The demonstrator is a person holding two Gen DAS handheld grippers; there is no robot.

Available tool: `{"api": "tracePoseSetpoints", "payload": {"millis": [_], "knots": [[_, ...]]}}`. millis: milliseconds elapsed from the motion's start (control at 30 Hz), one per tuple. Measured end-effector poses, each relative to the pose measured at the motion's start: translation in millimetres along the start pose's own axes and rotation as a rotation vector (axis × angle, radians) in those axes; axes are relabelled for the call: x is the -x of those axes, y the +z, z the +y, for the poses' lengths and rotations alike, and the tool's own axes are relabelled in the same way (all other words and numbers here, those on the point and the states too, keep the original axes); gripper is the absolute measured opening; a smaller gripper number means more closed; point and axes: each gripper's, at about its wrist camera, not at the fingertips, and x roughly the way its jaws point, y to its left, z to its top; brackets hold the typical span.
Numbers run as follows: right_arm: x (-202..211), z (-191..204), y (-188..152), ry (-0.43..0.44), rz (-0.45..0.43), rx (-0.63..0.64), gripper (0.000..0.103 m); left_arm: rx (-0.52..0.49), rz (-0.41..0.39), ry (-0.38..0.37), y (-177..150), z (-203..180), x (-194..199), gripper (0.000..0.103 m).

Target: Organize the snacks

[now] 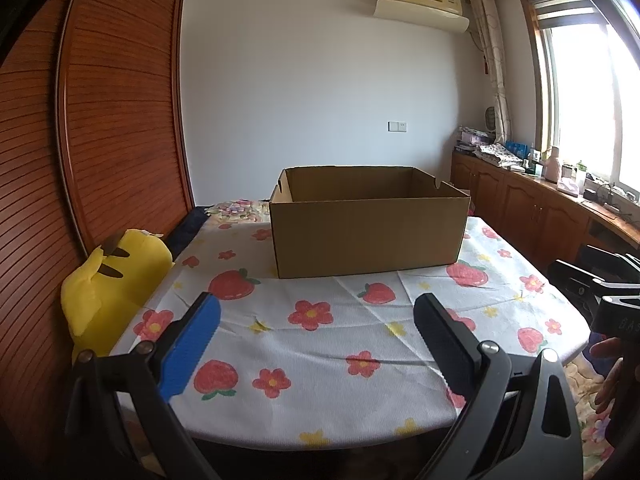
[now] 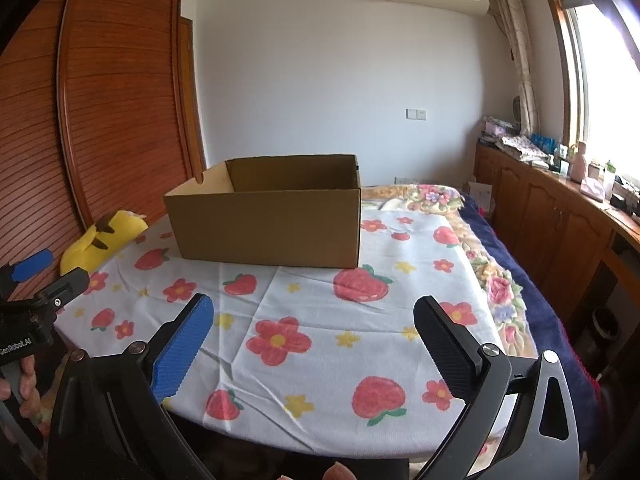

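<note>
Left gripper seen nearest in left wrist view, jaws spread wide, nothing held; open brown cardboard box set beyond on strawberry-print cloth on table. No snacks seen; box interior hidden.

Right gripper likewise fully spread, empty. Bed with floral blanket shown only here. Snacks best located first.

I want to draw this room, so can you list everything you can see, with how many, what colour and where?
open brown cardboard box: one, brown, far middle of the cloth
strawberry-and-flower printed white cloth: one, white with red and yellow, over the table
yellow plush toy: one, yellow, left edge by the wardrobe
slatted wooden wardrobe: one, reddish brown, left
air conditioner: one, cream, high on the wall
wooden cabinets: a row, brown, under the window, cluttered on top
left gripper: one, black, fingers open, nothing between
right gripper: one, black, fingers open, nothing between
</note>
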Motion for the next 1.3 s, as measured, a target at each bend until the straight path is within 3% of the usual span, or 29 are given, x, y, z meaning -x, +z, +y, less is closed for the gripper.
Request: {"api": "tracePoseSetpoints", "payload": {"millis": [1300], "knots": [[1.8,-1.8,-2.5,-0.009,-0.006,-0.009,0.102,-0.008,-0.017,-0.006,5.2,-0.8,9.3,0.098]]}}
